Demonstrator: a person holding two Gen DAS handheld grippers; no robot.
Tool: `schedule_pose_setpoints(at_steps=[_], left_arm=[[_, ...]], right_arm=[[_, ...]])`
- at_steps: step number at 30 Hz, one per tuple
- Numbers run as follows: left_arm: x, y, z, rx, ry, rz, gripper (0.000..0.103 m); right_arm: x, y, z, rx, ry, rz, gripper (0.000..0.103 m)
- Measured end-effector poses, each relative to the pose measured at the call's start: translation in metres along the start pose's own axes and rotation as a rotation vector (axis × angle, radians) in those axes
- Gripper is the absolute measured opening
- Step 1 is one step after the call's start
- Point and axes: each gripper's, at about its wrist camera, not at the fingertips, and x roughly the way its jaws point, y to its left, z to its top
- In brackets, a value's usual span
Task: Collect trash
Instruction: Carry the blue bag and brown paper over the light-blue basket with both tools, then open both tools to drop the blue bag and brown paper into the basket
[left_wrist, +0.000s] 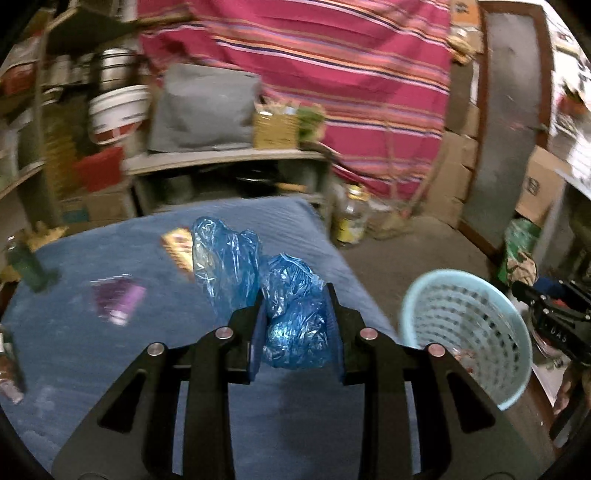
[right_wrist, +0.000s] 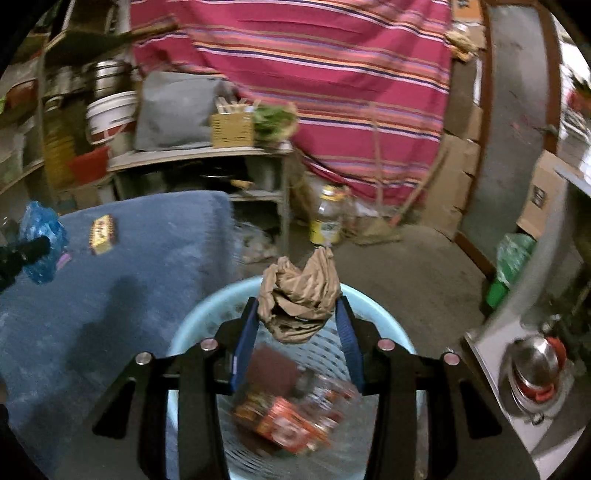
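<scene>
Betw. right claw (right_wrist: 300, 310) pads — paper wad (right_wrist: 299, 295)

Cluttered home storeroom: stacked cardboard boxes (left_wrist: 458, 173), shelved pots (left_wrist: 110, 68) (plus buckets).

A crumpled blue plastic bag (left_wrist: 291, 317) is held above a blue cloth surface, part of it trailing up and to the left. A crumpled brown paper bag (right_wrist: 299, 299) is held over a pale blue perforated plastic basket (right_wrist: 373, 306), in which blurred red and orange wrappers (right_wrist: 284, 421) are seen. A yellow-brown snack packet (right_wrist: 103, 234) and a purple wrapper (left_wrist: 118, 302) lie flat on the cloth.
</scene>
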Motion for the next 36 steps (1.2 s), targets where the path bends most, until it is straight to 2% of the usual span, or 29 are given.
schedule_pose_setpoints(at_steps=[5,11,16,23,25,29,30,34,36], left_arm=[[0.012,-0.058,-0.013,0.070,-0.001,-0.077,0.028],[0.029,-0.100,-0.023,0.126,0.017,-0.135,0.028],[0.037,-0.121,-0.024,0.162,0.025,-0.171,0.031],[0.047,-0.132,-0.015,0.168,0.035,-0.216,0.033],[0.047,-0.133,-0.012,0.161,0.039,-0.227,0.038],[0.044,-0.128,-0.009,0.154,0.027,-0.216,0.075],[0.043,-0.127,-0.008,0.156,0.021,-0.213,0.079],[0.037,-0.115,-0.006,0.154,0.014,-0.185,0.083],[0.032,-0.103,-0.004,0.135,-0.004,-0.164,0.091]], right_arm=[[-0.003,-0.027,-0.020,0.005,0.009,-0.035,0.043],[-0.004,-0.048,-0.034,0.042,0.015,-0.045,0.043],[0.000,-0.063,-0.036,0.085,0.018,-0.045,0.043],[0.005,-0.070,-0.039,0.106,0.028,-0.045,0.043],[0.006,-0.071,-0.039,0.108,0.029,-0.043,0.043],[0.011,-0.070,-0.040,0.119,0.039,-0.033,0.043],[0.012,-0.070,-0.040,0.120,0.040,-0.031,0.043],[0.017,-0.061,-0.041,0.111,0.049,-0.021,0.043],[0.019,-0.057,-0.041,0.106,0.053,-0.013,0.043]])
